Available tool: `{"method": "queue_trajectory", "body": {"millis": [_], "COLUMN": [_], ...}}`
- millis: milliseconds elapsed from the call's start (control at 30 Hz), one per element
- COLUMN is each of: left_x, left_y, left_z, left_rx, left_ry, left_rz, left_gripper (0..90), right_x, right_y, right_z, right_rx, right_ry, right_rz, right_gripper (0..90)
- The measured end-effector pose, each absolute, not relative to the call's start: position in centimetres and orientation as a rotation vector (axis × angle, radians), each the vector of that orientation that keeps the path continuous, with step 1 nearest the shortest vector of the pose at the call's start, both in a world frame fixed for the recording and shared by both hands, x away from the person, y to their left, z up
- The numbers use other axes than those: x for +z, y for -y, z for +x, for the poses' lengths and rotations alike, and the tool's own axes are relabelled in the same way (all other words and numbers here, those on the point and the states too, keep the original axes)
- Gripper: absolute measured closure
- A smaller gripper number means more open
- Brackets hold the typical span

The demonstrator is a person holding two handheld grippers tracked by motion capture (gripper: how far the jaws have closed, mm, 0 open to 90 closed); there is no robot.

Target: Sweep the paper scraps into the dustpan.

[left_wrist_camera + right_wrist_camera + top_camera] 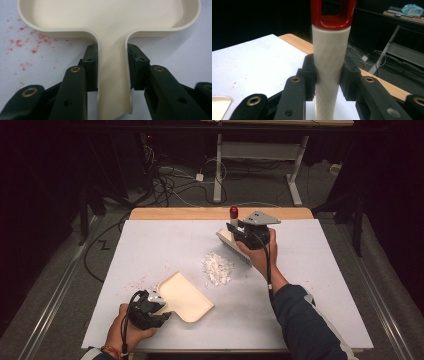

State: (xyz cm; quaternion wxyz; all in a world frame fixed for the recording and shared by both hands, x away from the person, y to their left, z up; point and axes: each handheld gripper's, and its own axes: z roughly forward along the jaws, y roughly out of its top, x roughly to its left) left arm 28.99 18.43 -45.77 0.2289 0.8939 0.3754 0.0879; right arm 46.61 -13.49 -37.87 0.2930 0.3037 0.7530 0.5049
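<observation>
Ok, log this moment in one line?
left tool: grips cream plastic dustpan handle | right tool: grips white red-capped brush | white paper scraps: unswept

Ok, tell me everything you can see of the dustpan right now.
The dustpan is cream, plastic by its look, with a shallow tray, a raised rim along its back and sides, and a narrow flat handle. It lies flat on the white table cover, open edge toward the pile of white scraps but apart from it. The tray looks empty. The left gripper clamps the handle from both sides. Red specks dot the cover beside it.
</observation>
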Motion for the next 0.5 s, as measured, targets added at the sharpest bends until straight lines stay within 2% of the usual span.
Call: {"method": "queue_trajectory", "body": {"millis": [500], "left_x": [-45.70], "left_y": [-18.54], "left_z": [29.15], "left_rx": [0.234], "left_ry": [-1.031], "left_rz": [2.459], "left_gripper": [63.5], "right_x": [-37.83], "right_y": [13.07], "right_z": [46.22], "right_rx": [1.332], "right_ry": [-2.031], "right_rz": [0.797], "right_gripper": [70.2]}}
